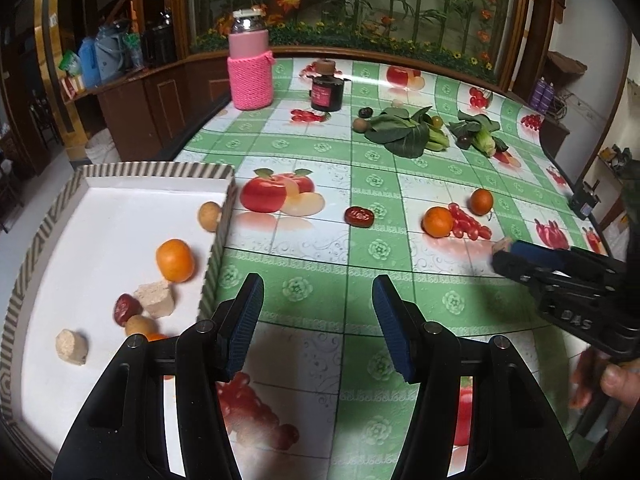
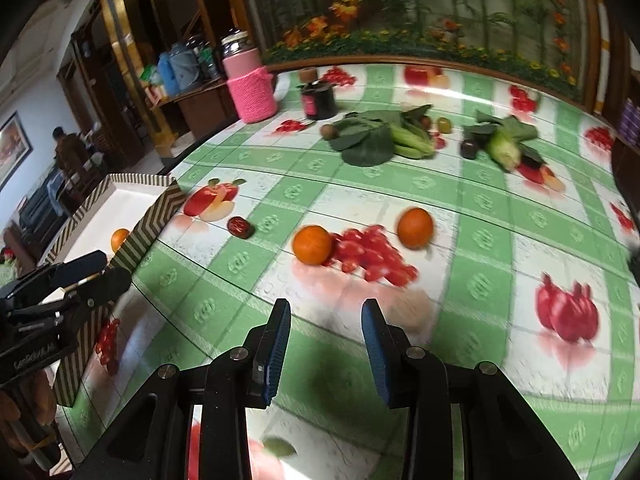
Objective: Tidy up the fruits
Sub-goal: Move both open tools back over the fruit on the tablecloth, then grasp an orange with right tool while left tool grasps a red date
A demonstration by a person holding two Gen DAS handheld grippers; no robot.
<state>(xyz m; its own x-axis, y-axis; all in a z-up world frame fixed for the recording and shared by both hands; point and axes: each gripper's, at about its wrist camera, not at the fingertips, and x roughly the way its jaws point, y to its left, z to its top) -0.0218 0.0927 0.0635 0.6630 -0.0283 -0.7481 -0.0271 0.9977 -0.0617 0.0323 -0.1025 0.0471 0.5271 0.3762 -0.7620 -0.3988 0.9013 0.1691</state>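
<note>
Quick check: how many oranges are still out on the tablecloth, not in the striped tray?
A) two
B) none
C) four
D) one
A: two oranges sit loose on the tablecloth, one touching the printed cherry tomatoes and another just beyond them, while a third orange already lies inside the striped tray.

- A lived-in home, by the look of its dining room: a desk point(image 1: 320, 168) under a glossy green-checked oilcloth printed with fruit.
- Dark wooden cabinets point(image 1: 152, 96) along the wall carry plastic jugs point(image 1: 90, 62) and bottles.
- A pink flask point(image 1: 250, 64) in a knitted sleeve stands on the desk.
- Behind it, a wide framed panel point(image 1: 360, 4) of bamboo and orange flowers.
- A framed picture point(image 2: 14, 148) hangs in the adjoining room.
</note>
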